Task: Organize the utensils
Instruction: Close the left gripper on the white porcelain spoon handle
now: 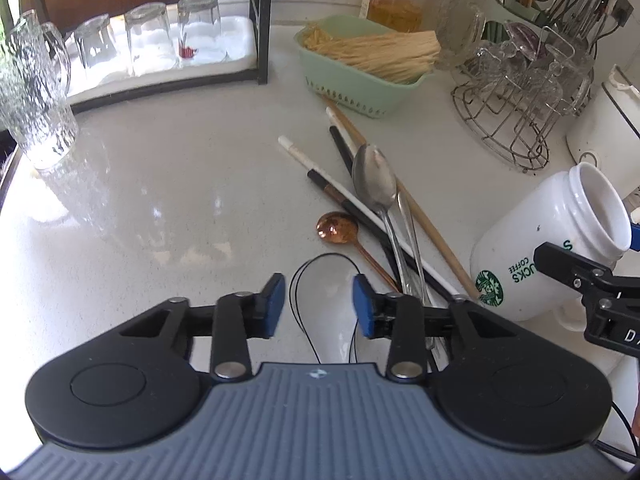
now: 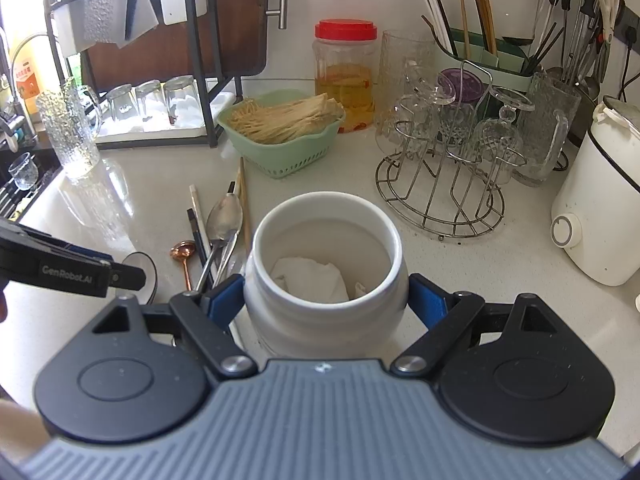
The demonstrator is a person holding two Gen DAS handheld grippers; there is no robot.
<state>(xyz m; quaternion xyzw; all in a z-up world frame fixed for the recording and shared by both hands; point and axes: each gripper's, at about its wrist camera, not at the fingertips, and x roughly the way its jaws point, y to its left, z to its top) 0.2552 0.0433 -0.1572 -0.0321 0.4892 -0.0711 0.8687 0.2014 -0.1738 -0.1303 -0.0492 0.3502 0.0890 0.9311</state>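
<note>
Nearest, the right tongs (image 2: 326,300) are clamped on the white jar (image 2: 325,264), which holds no utensil yet. Left of it, the left tongs (image 1: 319,306) stand apart over a white spoon (image 1: 332,320); farther, the other utensils (image 1: 380,208) lie unsorted on the worktop (image 1: 160,200).

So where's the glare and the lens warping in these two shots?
Left wrist view: window light glares off the countertop beside the textured glass pitcher, and the dish rack edge bows. Right wrist view: the same sheen sits at left, and the corners go dark.
</note>
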